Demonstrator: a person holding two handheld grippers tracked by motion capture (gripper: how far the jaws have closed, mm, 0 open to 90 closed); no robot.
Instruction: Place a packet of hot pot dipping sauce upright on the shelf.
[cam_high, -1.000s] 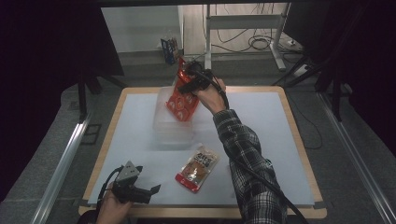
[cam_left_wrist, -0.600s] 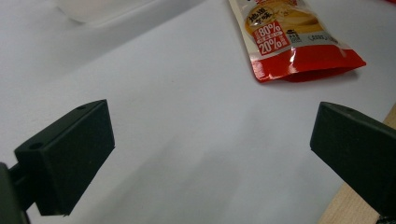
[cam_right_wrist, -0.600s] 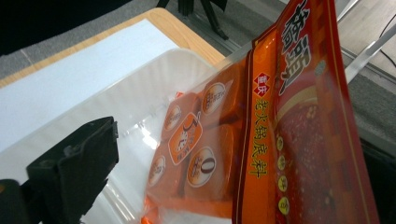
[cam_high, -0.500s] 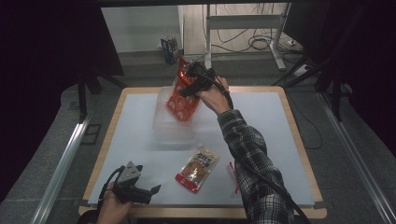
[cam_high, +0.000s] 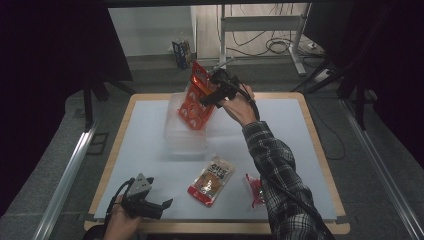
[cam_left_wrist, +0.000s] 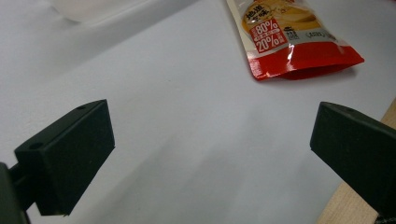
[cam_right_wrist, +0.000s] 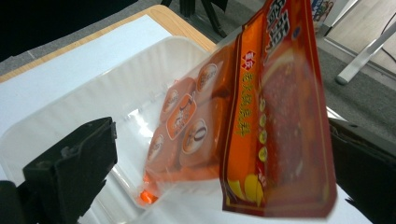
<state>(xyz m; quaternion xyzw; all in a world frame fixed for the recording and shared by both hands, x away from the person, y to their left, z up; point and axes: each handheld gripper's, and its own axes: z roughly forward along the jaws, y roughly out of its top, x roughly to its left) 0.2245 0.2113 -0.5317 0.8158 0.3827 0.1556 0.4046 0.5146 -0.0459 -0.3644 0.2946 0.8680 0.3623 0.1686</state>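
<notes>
Orange snack pouch (cam_high: 196, 97) stands tilted in the clear tray (cam_high: 186, 142); my right hand-held gripper (cam_high: 214, 92), just released, flanks it. My left hand-held gripper (cam_high: 150, 206) rests released on the desk (cam_high: 150, 125).

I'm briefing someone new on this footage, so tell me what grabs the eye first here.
First comes the bright orange-red snack bag, standing on end in the clear plastic tray at the far middle of the table, with the right gripper open beside its top. Next, the red-and-tan pouch lying flat on the white mat near the front. The left gripper waits open at the front left corner.
</notes>
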